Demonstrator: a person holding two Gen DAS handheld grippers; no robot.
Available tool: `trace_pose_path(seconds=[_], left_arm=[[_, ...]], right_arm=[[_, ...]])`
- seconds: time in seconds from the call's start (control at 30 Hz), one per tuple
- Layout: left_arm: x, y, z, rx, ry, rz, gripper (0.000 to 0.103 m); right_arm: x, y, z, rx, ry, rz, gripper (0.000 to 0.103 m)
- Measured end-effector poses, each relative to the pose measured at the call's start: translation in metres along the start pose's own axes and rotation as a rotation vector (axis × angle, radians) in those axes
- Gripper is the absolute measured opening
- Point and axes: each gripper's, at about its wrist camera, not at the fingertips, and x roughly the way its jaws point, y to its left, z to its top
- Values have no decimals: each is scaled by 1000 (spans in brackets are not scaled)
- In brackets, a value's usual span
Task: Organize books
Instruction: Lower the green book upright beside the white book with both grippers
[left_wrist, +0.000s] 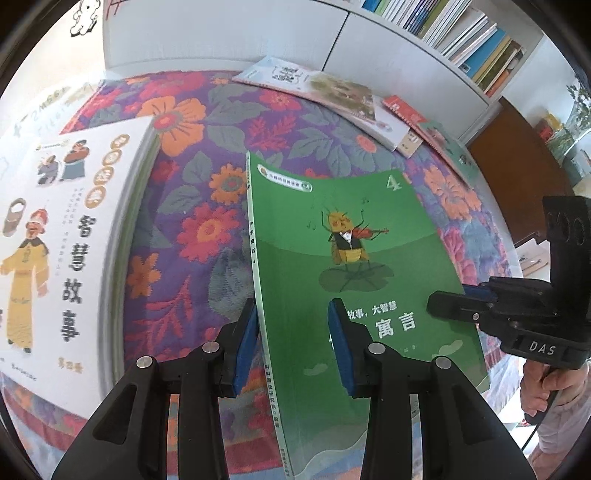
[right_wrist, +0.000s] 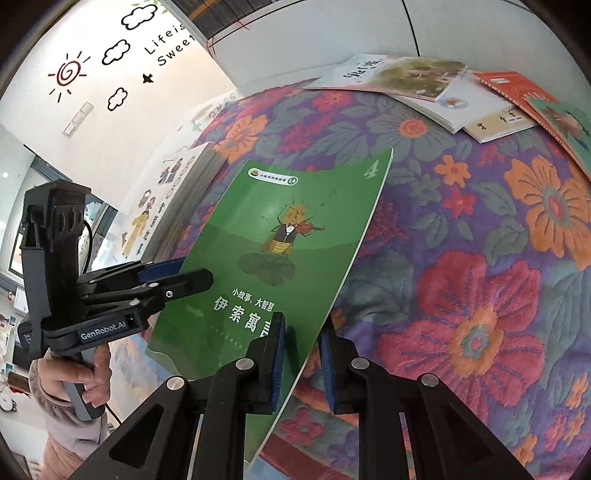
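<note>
A thin green book (left_wrist: 351, 221) with a violin-playing insect on its cover hangs tilted above the floral cloth (left_wrist: 192, 192), held from both sides. My left gripper (left_wrist: 293, 343) is shut on its spine edge, one blue pad on each face. My right gripper (right_wrist: 303, 363) is shut on the opposite long edge of the green book (right_wrist: 288, 206). The left gripper (right_wrist: 188, 275) shows in the right wrist view clamped on the cover's left side. The right gripper (left_wrist: 443, 304) shows in the left wrist view on the cover's right side.
A large white storybook (left_wrist: 55, 221) lies at the left on the cloth. Several books (left_wrist: 332, 92) lie overlapping along the far edge, below a white shelf of upright books (left_wrist: 461, 37). A brown cabinet (left_wrist: 517, 158) stands at the right. A person's hand (right_wrist: 74, 376) grips each handle.
</note>
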Motion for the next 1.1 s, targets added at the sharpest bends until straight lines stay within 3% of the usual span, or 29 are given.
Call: trace_pose_path(seconds=[0.6, 0.87, 1.1], left_arm=[[-89, 28, 25, -7, -132, -60, 34], [-129, 78, 41, -38, -203, -29, 34], [-141, 141, 40, -106, -229, 3, 34]], right_arm=[[-37, 75, 12, -72, -96, 15, 17], [-31, 130, 47, -138, -124, 36, 17], [8, 180, 77, -193, -109, 73, 17]])
